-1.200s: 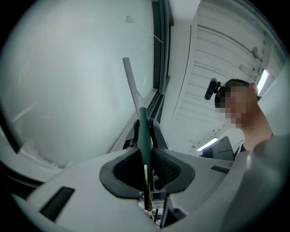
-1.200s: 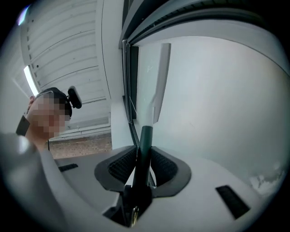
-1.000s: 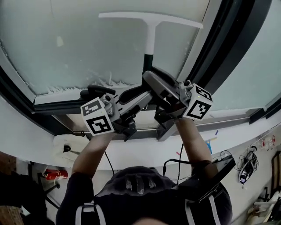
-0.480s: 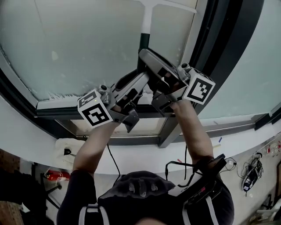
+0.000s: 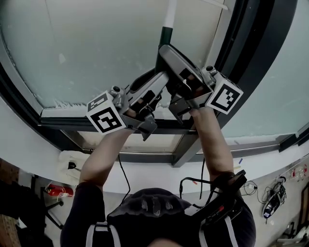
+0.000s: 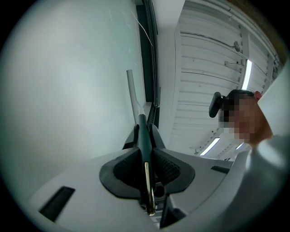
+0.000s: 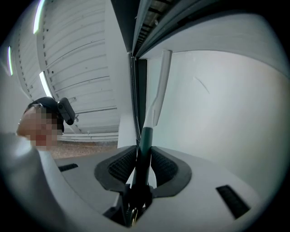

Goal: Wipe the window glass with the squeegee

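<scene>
The squeegee has a dark green handle (image 5: 165,39) and a white shaft (image 5: 170,10) that runs up the window glass (image 5: 91,48); its blade is nearly all cut off at the head view's top edge. Both grippers hold the handle side by side. My left gripper (image 5: 153,86) is shut on the squeegee's handle (image 6: 143,136), with the white shaft (image 6: 132,93) rising along the pale glass (image 6: 63,95). My right gripper (image 5: 169,72) is shut on the same handle (image 7: 144,145), a little higher up, the shaft (image 7: 159,86) lying against the glass (image 7: 226,104).
A dark vertical window frame (image 5: 251,53) stands just right of the squeegee. A thin line of foam (image 5: 67,102) lies along the glass's lower edge above the sill (image 5: 63,113). Below, cables (image 5: 273,198) and a red object (image 5: 59,189) lie on the floor.
Both grippers have pushed the squeegee up the glass, and its blade has left the head view's top edge. Both stay shut on the handle.
</scene>
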`<move>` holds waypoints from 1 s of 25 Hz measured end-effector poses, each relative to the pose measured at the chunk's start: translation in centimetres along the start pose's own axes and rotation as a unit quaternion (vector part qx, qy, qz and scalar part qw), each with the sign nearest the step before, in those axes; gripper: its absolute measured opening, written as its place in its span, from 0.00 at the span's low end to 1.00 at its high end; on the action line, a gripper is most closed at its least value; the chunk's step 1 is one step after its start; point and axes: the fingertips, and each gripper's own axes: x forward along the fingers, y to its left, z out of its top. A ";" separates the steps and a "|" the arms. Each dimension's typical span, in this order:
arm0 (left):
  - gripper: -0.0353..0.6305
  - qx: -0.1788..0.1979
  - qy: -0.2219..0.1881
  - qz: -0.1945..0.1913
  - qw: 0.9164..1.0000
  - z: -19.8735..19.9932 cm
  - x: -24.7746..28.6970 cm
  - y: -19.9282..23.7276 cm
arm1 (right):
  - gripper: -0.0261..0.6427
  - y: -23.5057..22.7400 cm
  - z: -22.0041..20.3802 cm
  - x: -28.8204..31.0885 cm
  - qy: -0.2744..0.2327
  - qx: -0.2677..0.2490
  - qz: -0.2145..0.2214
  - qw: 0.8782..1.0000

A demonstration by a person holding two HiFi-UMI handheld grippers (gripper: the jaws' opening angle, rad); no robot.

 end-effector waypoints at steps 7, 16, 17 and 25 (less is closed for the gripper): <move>0.20 -0.035 -0.029 -0.012 0.999 -0.3 1.0 0.2 | 0.17 -0.6 1.2 -1.0 -0.022 0.015 -0.042 0.999; 0.20 -0.036 0.047 0.009 0.998 -1.3 1.8 1.8 | 0.17 -1.6 -0.4 -1.7 0.046 -0.045 -0.085 0.994; 0.20 -0.035 0.056 0.012 0.998 -1.4 1.8 2.0 | 0.17 -1.8 -0.5 -1.7 0.053 -0.048 -0.087 0.994; 0.20 -0.020 0.105 0.026 0.994 -1.9 1.9 2.4 | 0.17 -2.2 -1.0 -1.7 0.075 -0.033 -0.089 0.993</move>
